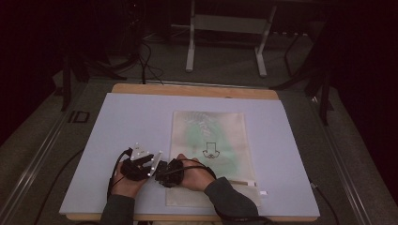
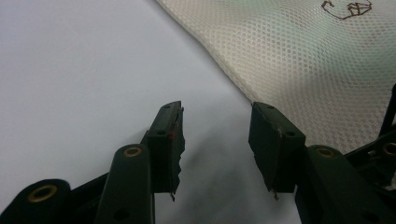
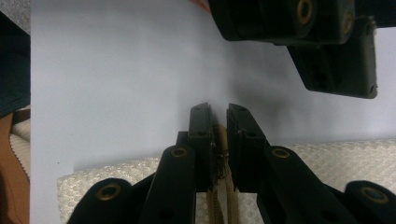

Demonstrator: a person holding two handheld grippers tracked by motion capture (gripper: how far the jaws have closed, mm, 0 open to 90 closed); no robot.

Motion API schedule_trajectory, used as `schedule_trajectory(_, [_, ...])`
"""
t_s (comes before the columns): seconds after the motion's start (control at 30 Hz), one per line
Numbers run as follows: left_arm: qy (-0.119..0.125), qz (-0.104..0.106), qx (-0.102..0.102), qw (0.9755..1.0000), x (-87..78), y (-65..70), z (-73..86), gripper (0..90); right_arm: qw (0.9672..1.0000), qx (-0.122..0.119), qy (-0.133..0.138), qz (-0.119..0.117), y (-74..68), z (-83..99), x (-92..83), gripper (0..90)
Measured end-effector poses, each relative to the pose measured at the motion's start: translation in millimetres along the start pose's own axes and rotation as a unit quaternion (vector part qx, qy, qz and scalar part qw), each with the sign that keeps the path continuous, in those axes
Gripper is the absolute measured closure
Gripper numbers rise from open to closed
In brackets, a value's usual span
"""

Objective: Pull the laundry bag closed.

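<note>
A cream mesh bag with a small dark emblem and something pale green inside lies flat on the lavender mat. My right gripper is shut on a beige woven band at the bag's near left edge; mesh spreads on both sides of its jaws. In the high view the right gripper sits at that same left edge. Just left of it, my left gripper is open over bare mat, nothing between its jaws, the bag's edge close beside its right jaw. The left gripper nearly touches the right one.
The mat covers a wooden tabletop. A small white tag lies at the bag's near right corner. Behind the table stand a metal frame and floor cables. Bare mat stretches left of and beyond the grippers.
</note>
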State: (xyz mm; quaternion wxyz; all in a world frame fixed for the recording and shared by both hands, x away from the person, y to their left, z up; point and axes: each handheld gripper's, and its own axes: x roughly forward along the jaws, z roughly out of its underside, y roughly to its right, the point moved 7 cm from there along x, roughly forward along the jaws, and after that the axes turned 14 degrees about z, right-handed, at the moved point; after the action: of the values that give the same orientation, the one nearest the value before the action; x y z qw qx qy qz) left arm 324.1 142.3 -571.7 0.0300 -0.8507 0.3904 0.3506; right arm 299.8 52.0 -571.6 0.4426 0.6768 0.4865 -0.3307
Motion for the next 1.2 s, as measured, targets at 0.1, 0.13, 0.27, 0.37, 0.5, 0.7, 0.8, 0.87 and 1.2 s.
schedule_trajectory(0.1, [0.000, 0.000, 0.000, 1.0000, 0.2, 0.0, 0.0, 54.2, 1.0000, 0.002, 0.007, -0.002, 0.1, -0.6, -1.3, 81.0])
schedule_trajectory(0.13, [0.001, 0.001, 0.000, 1.0000, 0.5, 0.4, -0.1, 54.1, 0.9999, 0.005, 0.011, -0.004, 0.8, -0.4, -2.9, 81.0])
schedule_trajectory(0.27, [0.002, 0.001, -0.001, 1.0000, 0.7, 0.6, -0.2, 54.1, 0.9997, 0.011, 0.019, -0.004, 1.9, -0.1, -5.5, 81.0])
schedule_trajectory(0.37, [0.002, 0.001, -0.001, 1.0000, 0.5, 0.4, -0.3, 54.1, 0.9996, 0.013, 0.024, -0.003, 2.1, -0.6, -7.0, 81.1])
schedule_trajectory(0.5, [0.002, 0.001, -0.001, 1.0000, 0.7, 0.7, -0.2, 54.1, 0.9994, 0.014, 0.033, -0.001, 2.5, -2.5, -11.8, 81.3])
schedule_trajectory(0.7, [0.001, 0.000, 0.000, 1.0000, 0.1, -0.1, -0.1, 54.1, 0.9991, 0.014, 0.040, -0.002, 2.8, 0.6, -16.4, 81.5])
schedule_trajectory(0.8, [0.000, 0.001, 0.000, 1.0000, 0.6, 0.6, 0.0, 54.0, 0.9989, 0.013, 0.045, -0.002, 3.5, 4.9, -21.8, 81.6])
schedule_trajectory(0.87, [0.000, 0.002, 0.000, 1.0000, 0.6, 0.8, 0.0, 54.0, 0.9988, 0.014, 0.047, -0.004, 3.5, 9.6, -24.0, 81.5])
schedule_trajectory(1.2, [0.001, 0.001, 0.000, 1.0000, 1.0, 0.8, 0.0, 53.8, 0.9984, 0.021, 0.052, -0.006, 5.7, 23.8, -32.3, 81.2])
